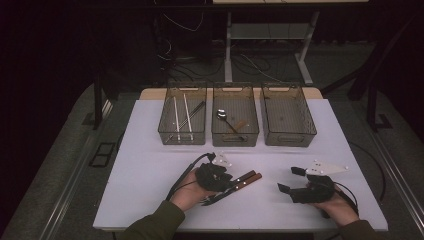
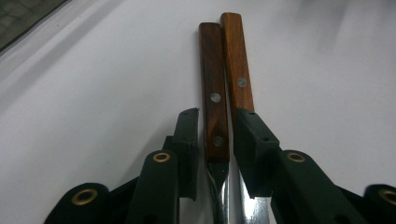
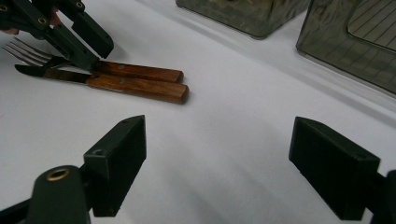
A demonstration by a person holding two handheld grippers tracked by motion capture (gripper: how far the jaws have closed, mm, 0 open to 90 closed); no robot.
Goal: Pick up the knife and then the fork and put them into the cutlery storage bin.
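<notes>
On the white surface (image 1: pixel 150 165), three bins (image 1: pixel 235 120) hold some cutlery; low centre, our left gripper (image 2: pixel 215 140) jaws clench the darker-handled knife (image 2: pixel 214 93), not yet lifted. The fork (image 2: pixel 237 65) remains; right gripper (image 3: pixel 219 163) gapes.

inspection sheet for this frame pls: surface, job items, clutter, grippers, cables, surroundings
Surface: white table, bare between items.
Job's things: wooden-handled fork and knife lying side by side.
Clutter: three mesh bins at the back; left one holds chopsticks, middle one a spoon, right one looks empty.
Grippers: left gripper closed around one handle, which one unclear; right gripper open, holds nothing.
Cables: black cable trails from left gripper.
Surroundings: dark floor, desk legs, loose wires behind.
</notes>
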